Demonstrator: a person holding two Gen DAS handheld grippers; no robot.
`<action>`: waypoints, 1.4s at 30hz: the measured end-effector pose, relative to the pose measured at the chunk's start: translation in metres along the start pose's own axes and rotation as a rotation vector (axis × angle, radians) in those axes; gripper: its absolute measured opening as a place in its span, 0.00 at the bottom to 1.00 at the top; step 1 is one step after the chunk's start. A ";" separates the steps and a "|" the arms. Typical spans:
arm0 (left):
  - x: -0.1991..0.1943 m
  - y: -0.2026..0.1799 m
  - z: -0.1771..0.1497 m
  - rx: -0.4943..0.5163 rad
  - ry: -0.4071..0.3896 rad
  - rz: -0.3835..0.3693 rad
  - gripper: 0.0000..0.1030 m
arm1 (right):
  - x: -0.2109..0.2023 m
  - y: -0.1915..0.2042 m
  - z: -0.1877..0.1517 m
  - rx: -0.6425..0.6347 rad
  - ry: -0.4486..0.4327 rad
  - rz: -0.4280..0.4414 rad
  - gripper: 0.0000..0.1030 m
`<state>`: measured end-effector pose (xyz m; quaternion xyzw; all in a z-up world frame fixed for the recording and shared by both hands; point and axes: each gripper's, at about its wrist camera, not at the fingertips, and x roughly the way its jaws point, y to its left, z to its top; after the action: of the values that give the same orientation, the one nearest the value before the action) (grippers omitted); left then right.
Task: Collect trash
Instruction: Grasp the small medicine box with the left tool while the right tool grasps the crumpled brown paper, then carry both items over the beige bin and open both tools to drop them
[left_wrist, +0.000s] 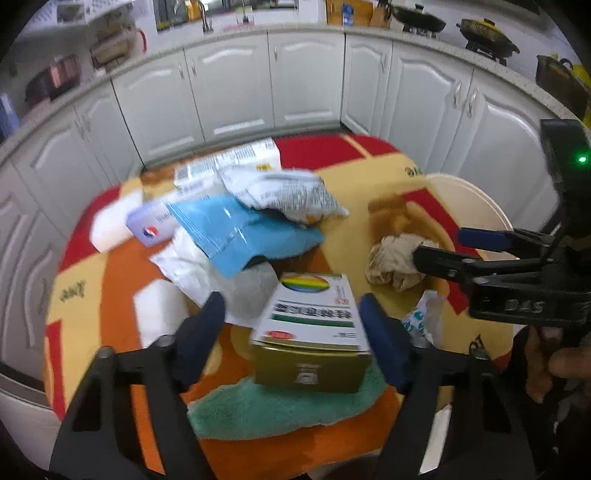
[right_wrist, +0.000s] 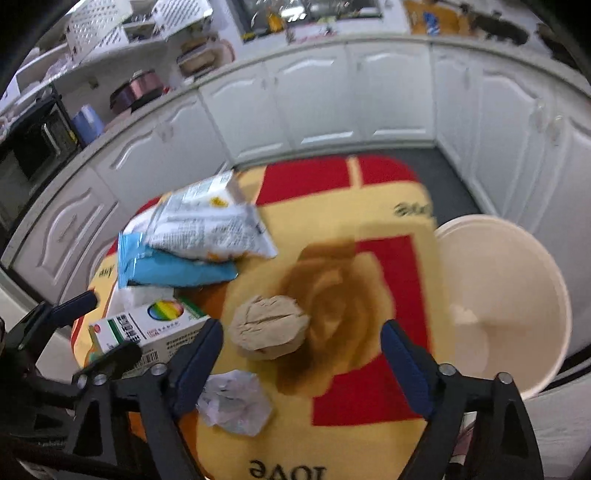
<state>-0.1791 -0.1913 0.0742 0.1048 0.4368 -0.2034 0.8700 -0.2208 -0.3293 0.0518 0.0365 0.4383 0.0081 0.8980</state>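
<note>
Both my grippers, left (left_wrist: 291, 325) and right (right_wrist: 301, 354), had fingers spread; trash beside the near-empty bin (right_wrist: 517, 258) mostly lay uncollected.

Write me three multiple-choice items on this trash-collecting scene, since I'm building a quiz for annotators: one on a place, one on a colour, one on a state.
1. Where does the round cream plastic bin stand?
A. Beside the table's right edge
B. On top of the table
C. Behind the blue foil packet

2. What colour is the foil packet lying under the white printed snack bag?
A. Green
B. Blue
C. Black

3. How is the left gripper set around the white and gold box with a rainbow circle?
A. Shut on the box
B. Open, one finger on each side of it
C. Holding a paper ball

Answers: 1 A, the bin sits off the patterned tablecloth at the right. 2 B, blue shows below the bag. 3 B, gaps show between both fingers and the box.
</note>
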 end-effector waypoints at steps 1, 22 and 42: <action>0.004 0.003 0.000 -0.013 0.020 -0.029 0.59 | 0.007 0.002 0.001 -0.005 0.013 0.003 0.78; -0.054 -0.015 0.037 0.004 -0.116 -0.163 0.48 | -0.036 -0.020 0.005 0.059 -0.090 0.014 0.35; 0.012 -0.158 0.098 0.054 -0.057 -0.286 0.48 | -0.086 -0.164 -0.023 0.231 -0.133 -0.256 0.35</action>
<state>-0.1724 -0.3714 0.1222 0.0591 0.4165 -0.3399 0.8411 -0.2946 -0.4950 0.0932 0.0836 0.3770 -0.1593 0.9086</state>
